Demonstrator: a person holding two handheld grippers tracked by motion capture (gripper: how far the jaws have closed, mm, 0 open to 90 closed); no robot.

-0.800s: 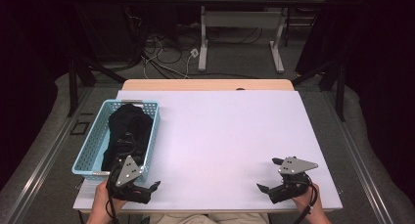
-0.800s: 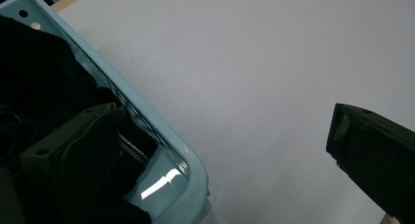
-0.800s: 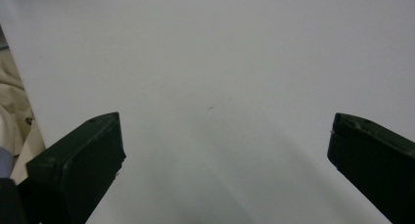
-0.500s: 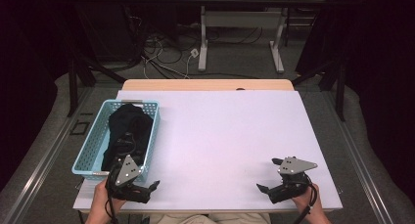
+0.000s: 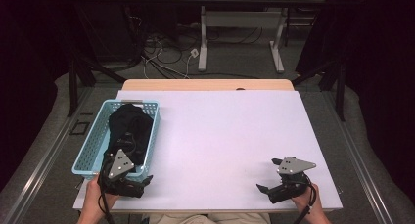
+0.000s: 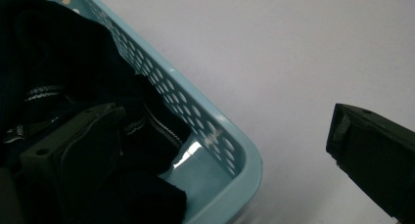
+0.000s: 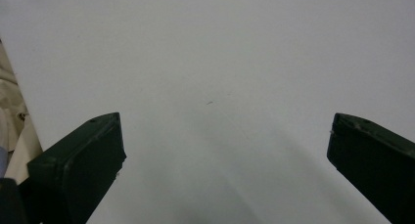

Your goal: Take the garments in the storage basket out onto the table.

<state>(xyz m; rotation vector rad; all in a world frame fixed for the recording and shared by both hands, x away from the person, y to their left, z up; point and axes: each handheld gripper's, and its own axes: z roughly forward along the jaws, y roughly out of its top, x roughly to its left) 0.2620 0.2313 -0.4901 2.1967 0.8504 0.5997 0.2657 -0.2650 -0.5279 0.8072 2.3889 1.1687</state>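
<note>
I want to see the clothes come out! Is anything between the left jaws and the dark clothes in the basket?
Yes, partly: the blue basket's near corner wall runs between the open left gripper and the black garment. One jaw is over the garment, the other outside above the table.

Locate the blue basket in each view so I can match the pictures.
High view: the blue basket sits at the table's left side, dark clothing inside, the left gripper at its near end.
Left gripper view: its rim and holed wall run diagonally from top left to bottom centre, one jaw over the clothing.
Right gripper view: not in it; bare white table between open jaws.
Shared landmark: the white table top.
</note>
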